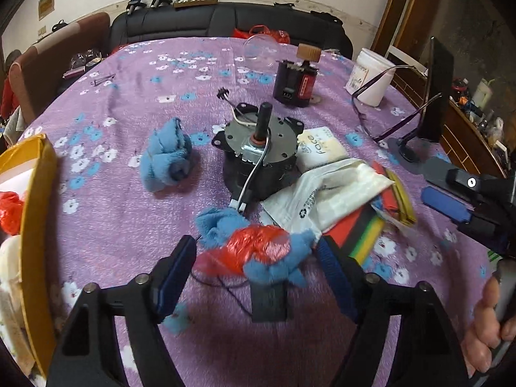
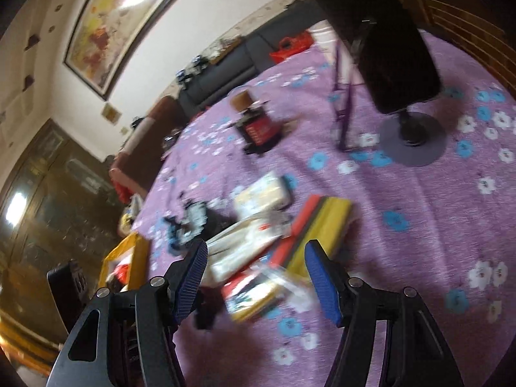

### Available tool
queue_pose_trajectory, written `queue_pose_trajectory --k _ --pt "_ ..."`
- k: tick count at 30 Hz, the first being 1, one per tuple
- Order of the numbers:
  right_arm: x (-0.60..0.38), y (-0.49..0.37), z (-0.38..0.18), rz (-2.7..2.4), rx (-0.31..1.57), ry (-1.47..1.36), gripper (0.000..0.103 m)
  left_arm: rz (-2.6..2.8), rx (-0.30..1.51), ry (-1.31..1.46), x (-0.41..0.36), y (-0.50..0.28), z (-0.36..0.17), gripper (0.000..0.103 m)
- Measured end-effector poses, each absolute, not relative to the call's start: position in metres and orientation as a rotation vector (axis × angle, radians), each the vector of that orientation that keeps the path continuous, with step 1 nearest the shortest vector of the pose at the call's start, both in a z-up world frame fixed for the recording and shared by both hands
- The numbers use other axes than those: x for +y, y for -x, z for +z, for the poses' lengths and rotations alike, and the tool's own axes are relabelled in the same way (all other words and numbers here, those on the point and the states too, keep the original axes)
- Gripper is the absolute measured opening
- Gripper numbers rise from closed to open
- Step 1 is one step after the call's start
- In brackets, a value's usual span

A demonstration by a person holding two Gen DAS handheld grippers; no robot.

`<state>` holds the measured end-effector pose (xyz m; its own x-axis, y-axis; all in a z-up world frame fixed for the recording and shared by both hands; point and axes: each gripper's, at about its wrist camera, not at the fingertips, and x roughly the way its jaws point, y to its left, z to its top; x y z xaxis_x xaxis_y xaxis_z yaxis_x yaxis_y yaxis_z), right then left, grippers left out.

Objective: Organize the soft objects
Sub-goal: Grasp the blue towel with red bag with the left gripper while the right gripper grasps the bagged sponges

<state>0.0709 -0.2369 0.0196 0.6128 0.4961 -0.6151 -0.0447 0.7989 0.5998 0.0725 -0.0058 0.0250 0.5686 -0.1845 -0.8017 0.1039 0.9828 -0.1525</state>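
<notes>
We are holding the left gripper (image 1: 256,258) with its jaws standing apart over a purple flowered tablecloth (image 1: 129,225). Between its blue pads (image 1: 175,277) a bundle of blue fluffy cloth (image 1: 277,258) tangled with a red plastic bag (image 1: 254,246) is lying on the table; the pads are not pressing on it. A second blue cloth ball (image 1: 167,158) is sitting farther off and to the left. Just beyond the bundle a black motor (image 1: 258,154) with a white wire is standing, and to its right a white plastic pouch (image 1: 325,193) is overlapping striped coloured foam sheets (image 1: 367,235). At the near left edge a yellow box (image 1: 35,200) is holding red and cream soft things.

We are keeping the right gripper (image 2: 256,277) open too, gripping nothing, hovering above a crinkled clear packet (image 2: 258,287) and the same foam sheets (image 2: 325,222). That view is blurred.
</notes>
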Motion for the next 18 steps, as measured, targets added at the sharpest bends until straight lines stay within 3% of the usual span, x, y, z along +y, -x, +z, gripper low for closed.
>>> queue_pose_trajectory --k 2,3,11,16,18 --pt "-0.244 -0.074 0.017 0.285 0.862 -0.564 0.067 -0.166 0.962 0.091 -0.006 -0.073 0.021 0.044" --pt "-0.247 -0.076 0.015 0.261 0.863 -0.554 0.067 -0.157 0.957 0.092 -0.005 -0.072 0.022 0.042" --pt "-0.245 -0.097 -0.012 0.237 0.956 -0.515 0.067 -0.174 0.891 0.142 0.027 -0.025 0.038 0.041" --pt "-0.218 -0.096 -0.01 0.216 0.936 -0.329 0.068 -0.179 0.865 0.109 0.032 0.015 0.033 0.041" --pt "-0.213 -0.093 -0.011 0.198 0.937 -0.261 0.052 -0.184 0.864 0.091 0.03 0.027 0.026 0.041"
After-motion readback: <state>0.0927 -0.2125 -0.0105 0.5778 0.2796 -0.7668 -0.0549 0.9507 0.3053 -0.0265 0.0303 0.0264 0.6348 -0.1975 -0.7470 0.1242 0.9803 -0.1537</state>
